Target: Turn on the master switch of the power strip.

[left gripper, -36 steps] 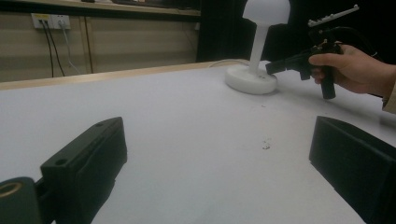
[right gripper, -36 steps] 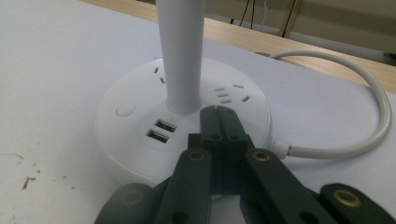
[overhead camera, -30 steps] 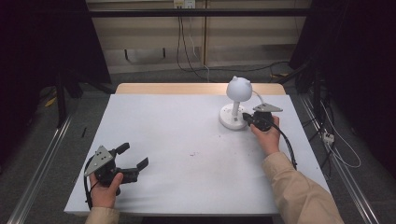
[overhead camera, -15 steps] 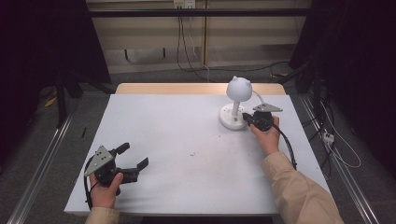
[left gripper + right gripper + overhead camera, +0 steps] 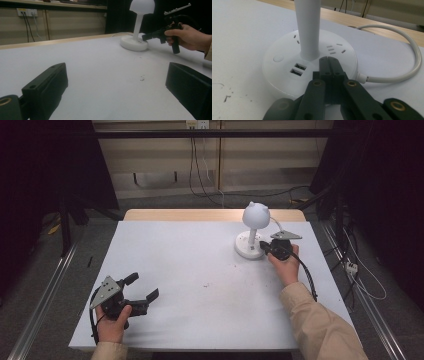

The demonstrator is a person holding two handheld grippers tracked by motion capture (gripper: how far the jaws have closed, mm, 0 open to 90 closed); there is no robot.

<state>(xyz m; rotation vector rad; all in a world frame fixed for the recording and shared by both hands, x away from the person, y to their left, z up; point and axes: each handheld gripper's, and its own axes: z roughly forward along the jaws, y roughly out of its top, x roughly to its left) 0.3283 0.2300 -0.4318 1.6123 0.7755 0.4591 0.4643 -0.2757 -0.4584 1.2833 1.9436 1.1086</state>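
Lamp (image 5: 253,232) stands upright at table's (image 5: 200,270) far right, round base with sockets, USB ports and button, white cord (image 5: 412,62) trailing off its side. Your right gripper (image 5: 263,246) sits over base just beside stem, jaws pressed together, nothing between them. Your left gripper (image 5: 142,287) rests near left front corner, well apart from lamp, jaws spread wide, empty.

A white-topped table (image 5: 200,265) carries a white lamp (image 5: 252,232) at its far right.
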